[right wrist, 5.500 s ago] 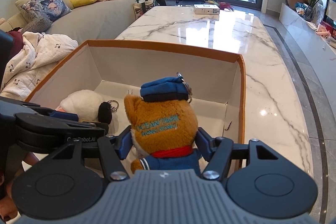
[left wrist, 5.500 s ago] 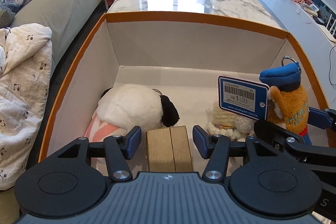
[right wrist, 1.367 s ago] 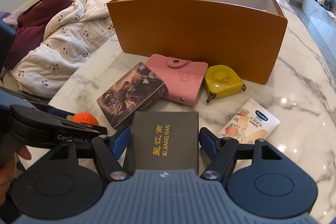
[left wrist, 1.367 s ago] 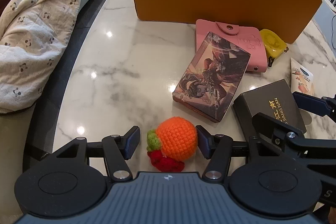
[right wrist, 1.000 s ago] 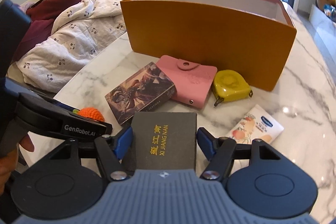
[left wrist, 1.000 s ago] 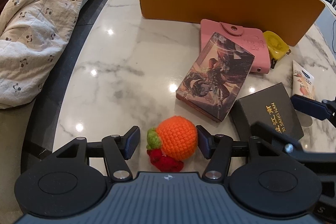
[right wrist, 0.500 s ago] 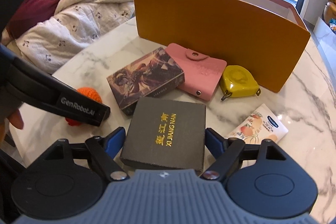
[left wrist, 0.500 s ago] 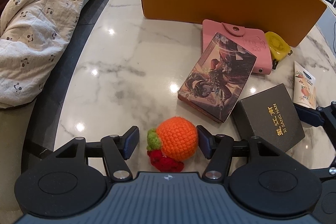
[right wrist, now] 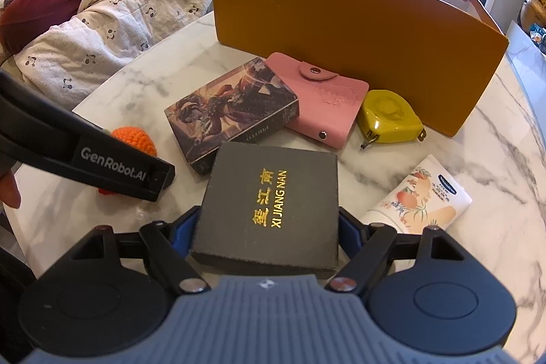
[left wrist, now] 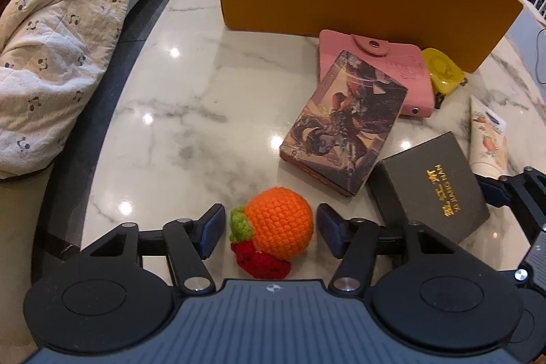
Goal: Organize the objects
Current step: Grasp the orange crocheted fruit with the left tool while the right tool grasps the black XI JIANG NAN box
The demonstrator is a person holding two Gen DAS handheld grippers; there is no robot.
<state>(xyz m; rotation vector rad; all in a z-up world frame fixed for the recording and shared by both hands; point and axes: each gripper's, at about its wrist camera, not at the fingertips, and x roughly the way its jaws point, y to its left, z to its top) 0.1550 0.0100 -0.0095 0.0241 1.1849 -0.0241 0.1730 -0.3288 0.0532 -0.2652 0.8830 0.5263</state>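
Pickup step: left gripper (left wrist: 271,229) closing around crochet orange (left wrist: 278,224), pads not yet touching. Right gripper (right wrist: 269,231) closing astride black box (right wrist: 269,203), contact unclear; next, firm grips, then lift toward far orange bin (right wrist: 341,33).

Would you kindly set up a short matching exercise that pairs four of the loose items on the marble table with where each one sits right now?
Things:
1. crocheted orange
2. black box
3. yellow tape measure
4. illustrated box

Places:
A. lying partly on the pink wallet
B. between the fingers of the left gripper
C. right in front of the orange box, beside the wallet
D. between the fingers of the right gripper

Pairs: 1-B, 2-D, 3-C, 4-A
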